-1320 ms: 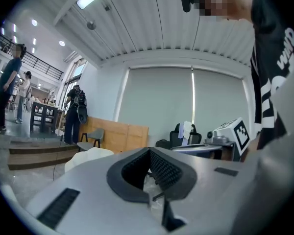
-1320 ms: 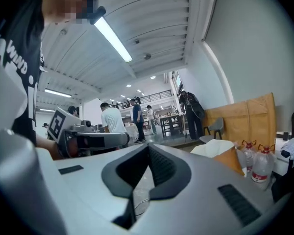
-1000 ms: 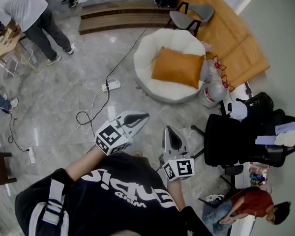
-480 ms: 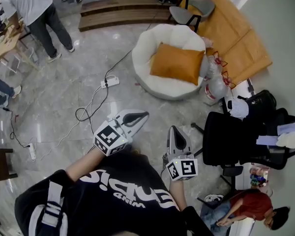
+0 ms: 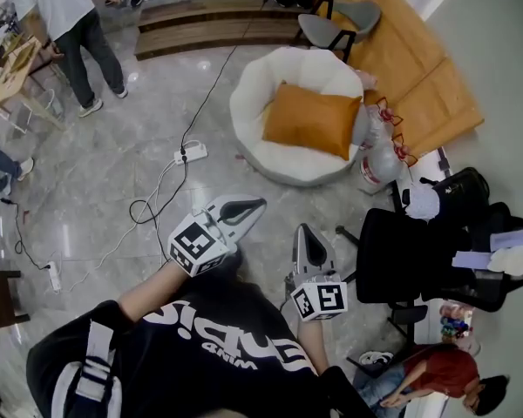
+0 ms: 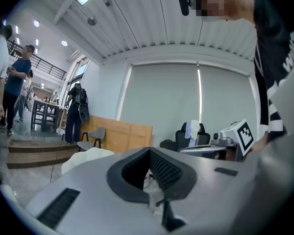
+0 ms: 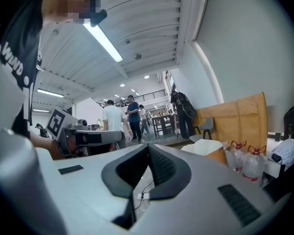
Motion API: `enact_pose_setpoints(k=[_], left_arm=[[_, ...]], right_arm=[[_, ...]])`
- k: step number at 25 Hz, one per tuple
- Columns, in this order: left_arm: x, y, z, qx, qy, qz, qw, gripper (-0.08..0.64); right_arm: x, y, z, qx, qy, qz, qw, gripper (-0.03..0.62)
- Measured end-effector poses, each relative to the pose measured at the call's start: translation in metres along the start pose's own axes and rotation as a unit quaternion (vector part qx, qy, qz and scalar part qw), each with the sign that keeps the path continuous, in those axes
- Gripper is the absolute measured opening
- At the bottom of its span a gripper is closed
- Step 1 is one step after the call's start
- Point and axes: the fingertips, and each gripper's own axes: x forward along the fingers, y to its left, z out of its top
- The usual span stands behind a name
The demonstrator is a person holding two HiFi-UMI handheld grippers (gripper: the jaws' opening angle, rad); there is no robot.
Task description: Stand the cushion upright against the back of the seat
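An orange cushion lies flat, slightly tilted, on the round white seat far ahead on the floor. A sliver of the cushion and the white seat show in the right gripper view; the left gripper view catches only the seat. My left gripper is held low in front of me, shut and holding nothing. My right gripper is beside it, also shut and holding nothing. Both are well short of the seat.
A power strip and cables lie on the marble floor between me and the seat. Water bottles stand right of the seat, a black office chair further right. Wooden boards and a grey chair are behind. People stand at far left.
Both grippers have moved forward with me towards the seat, staying shut. The seat and cushion sit slightly lower and nearer in the head view.
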Motion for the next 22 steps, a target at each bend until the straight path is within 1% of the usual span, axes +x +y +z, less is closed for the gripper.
enact_pose_setpoints(k=[7,13,22], left_arm=[[0.029,0.041,0.012,0.003,0.007,-0.005,1.0,0.008],[0.053,0.084,0.023,0.005,0.002,-0.011,0.9999,0.008],[0.066,0.149,0.037,0.009,-0.004,-0.022,0.9997,0.008]], right_arm=[[0.047,-0.019,0.007,0.01,-0.001,0.0,1.0,0.02],[0.094,-0.034,0.017,0.008,-0.002,0.0,1.0,0.02],[0.158,-0.04,0.03,-0.001,-0.001,-0.008,1.0,0.02]])
